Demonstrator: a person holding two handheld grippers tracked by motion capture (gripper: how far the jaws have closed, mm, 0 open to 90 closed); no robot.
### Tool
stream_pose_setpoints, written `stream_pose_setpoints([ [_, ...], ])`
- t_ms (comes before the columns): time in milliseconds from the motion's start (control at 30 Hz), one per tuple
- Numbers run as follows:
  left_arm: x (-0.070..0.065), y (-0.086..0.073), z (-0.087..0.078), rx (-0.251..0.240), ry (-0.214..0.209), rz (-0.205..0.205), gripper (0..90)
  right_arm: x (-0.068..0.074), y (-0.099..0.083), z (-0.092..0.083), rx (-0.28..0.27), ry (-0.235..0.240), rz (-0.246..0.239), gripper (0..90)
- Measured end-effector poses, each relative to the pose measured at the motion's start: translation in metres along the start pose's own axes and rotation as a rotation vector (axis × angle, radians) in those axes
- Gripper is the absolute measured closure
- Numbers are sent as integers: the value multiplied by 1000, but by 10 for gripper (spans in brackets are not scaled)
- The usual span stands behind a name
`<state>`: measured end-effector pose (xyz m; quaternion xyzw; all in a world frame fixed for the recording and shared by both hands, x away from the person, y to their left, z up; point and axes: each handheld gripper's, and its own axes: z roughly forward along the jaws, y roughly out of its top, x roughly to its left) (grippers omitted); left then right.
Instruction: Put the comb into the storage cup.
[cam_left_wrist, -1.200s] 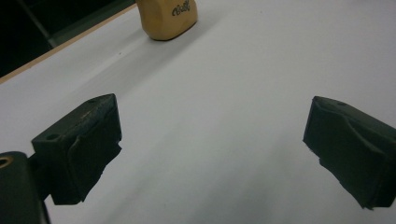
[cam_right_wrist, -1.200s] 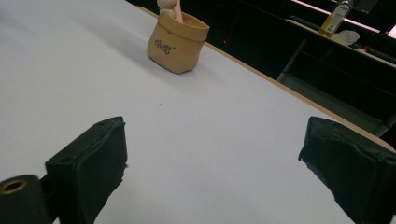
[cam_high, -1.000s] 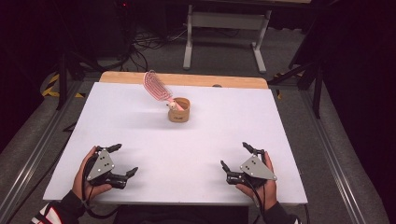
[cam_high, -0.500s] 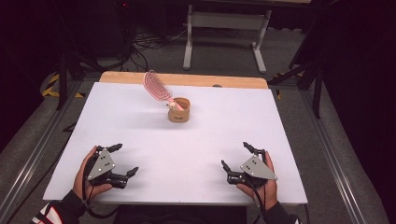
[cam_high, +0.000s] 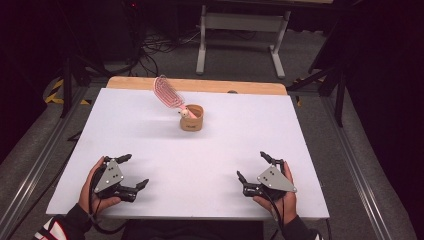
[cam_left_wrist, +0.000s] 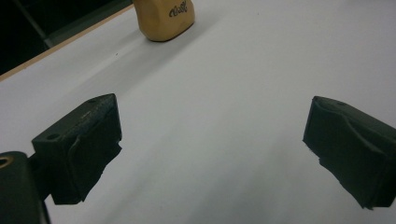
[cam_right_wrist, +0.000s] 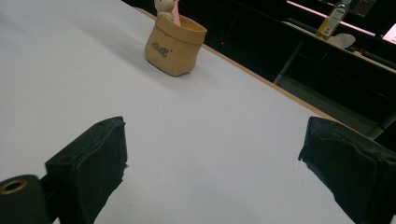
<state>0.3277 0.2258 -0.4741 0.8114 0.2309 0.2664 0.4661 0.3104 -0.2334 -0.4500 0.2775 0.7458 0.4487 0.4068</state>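
A small tan pot shaped like a paper bag stands upright at the far middle of the white table. A pink comb leans out of it toward the back left, its handle inside the pot. The pot's base appears at the top of the left gripper view, and the whole pot in the right gripper view. My left gripper rests near the front left edge, open and empty. My right gripper rests near the front right edge, also open and empty. Both are far from the pot.
A wooden strip borders the table's far edge. Beyond it stand a white table frame and floor cables. Metal rails run along both sides. A bottle sits on a distant shelf.
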Motion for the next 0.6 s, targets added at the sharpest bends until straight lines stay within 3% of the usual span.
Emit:
stream_pose_setpoints([
  [400, 5, 0, 2, -5, 0, -22, 56, -5, -2, 0, 8, -26, 11, 77],
  [600, 5, 1, 1, -4, 4, -24, 56, -9, -3, 2, 11, -39, 43, 77],
])
